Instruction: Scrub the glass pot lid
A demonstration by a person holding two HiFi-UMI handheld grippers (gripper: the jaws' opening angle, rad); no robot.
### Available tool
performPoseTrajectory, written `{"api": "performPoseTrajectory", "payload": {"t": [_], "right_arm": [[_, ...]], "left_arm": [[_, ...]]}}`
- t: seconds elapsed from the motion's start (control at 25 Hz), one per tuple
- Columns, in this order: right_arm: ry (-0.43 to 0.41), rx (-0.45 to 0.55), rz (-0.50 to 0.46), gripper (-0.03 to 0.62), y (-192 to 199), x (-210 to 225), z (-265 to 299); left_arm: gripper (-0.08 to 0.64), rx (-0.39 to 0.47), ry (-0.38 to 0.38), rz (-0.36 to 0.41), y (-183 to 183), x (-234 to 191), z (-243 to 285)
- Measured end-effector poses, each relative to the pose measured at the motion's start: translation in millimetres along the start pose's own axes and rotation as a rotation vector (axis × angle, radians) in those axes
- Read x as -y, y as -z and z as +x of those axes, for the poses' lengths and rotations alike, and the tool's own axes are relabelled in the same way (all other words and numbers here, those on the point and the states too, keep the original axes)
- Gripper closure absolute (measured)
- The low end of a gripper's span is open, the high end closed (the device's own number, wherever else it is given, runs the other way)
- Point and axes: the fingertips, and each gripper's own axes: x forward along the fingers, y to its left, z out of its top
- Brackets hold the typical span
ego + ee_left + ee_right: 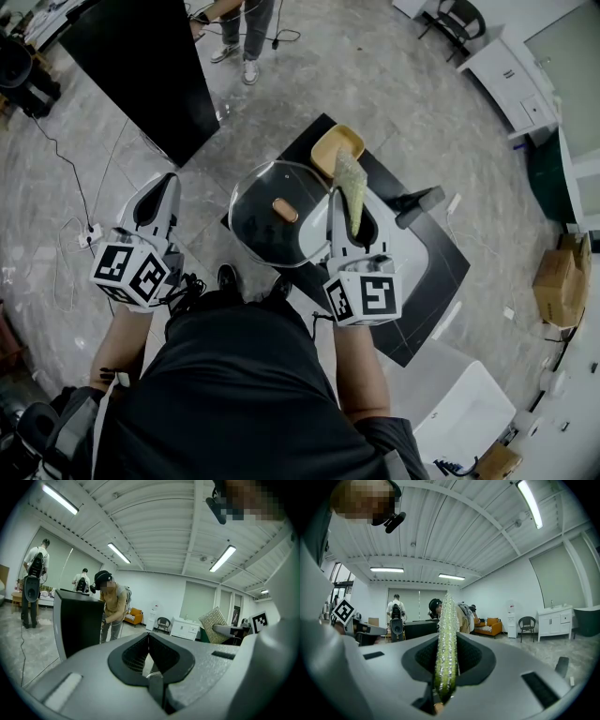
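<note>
The glass pot lid [272, 220], round with a brown knob [285, 209], lies flat at the left corner of the black table [441, 281]. Just right of it my right gripper [352, 202] is shut on a yellow-green glittery scrub sponge [350, 187], which stands upright between the jaws [446, 634] and does not touch the lid. My left gripper [167, 183] hangs over the floor well left of the lid. Its jaws are shut [148, 637] with nothing between them. The sponge [213, 620] also shows at the right of the left gripper view.
A yellow bowl [330, 145] sits at the table's far corner, behind the sponge. A white sink basin [417, 258] and a dark handle [417, 206] are right of my right gripper. A tall black panel [141, 66], a standing person [246, 28] and floor cables [80, 187] lie ahead and to the left.
</note>
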Motion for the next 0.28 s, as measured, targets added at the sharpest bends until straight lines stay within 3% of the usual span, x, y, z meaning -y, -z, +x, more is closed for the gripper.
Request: {"api": "performPoseTrajectory", "payload": {"t": [0.28], "right_arm": [[0.001, -0.010, -0.002, 0.537, 0.9, -1.0, -0.2]], "left_arm": [[0.558, -0.008, 0.007, 0.000, -0.5, 2.4, -0.6]]}}
